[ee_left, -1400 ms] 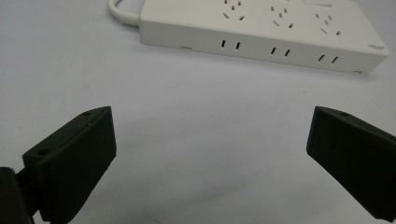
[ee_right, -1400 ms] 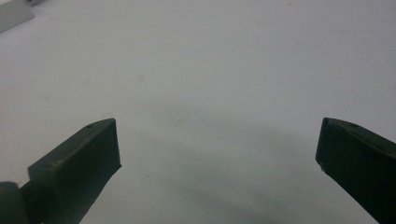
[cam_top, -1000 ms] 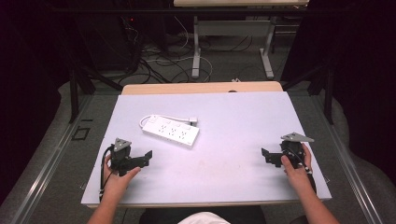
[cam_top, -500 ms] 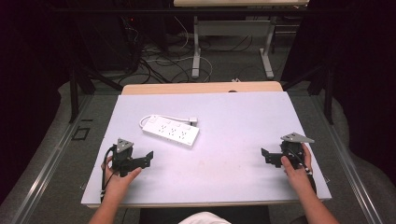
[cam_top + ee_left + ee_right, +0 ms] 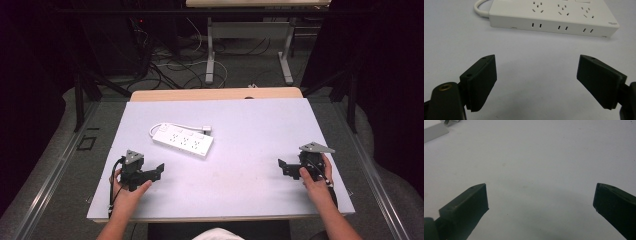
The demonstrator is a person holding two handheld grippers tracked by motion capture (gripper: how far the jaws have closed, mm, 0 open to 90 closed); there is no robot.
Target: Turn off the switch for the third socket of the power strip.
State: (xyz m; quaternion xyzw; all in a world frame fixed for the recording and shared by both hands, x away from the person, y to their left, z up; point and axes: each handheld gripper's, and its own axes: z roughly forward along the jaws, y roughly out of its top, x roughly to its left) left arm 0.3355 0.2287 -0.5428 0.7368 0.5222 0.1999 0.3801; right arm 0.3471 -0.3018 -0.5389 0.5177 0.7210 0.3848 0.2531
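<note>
A white power strip (image 5: 183, 140) (image 5: 551, 15) with a short white cord lies left of centre on the white table (image 5: 250, 135). My left gripper (image 5: 156, 170) (image 5: 536, 80) rests on the table near the front left, a little short of the strip, pointing toward it. Its jaws have just been closing a little; they stand apart with nothing between them. My right gripper (image 5: 283, 167) (image 5: 540, 207) sits near the front right edge, open, with bare table between its fingers.
Beyond the table's far wooden edge (image 5: 215, 94) the floor holds cables (image 5: 175, 60) and the legs of another table (image 5: 212, 50). Dark curtains close in both sides.
</note>
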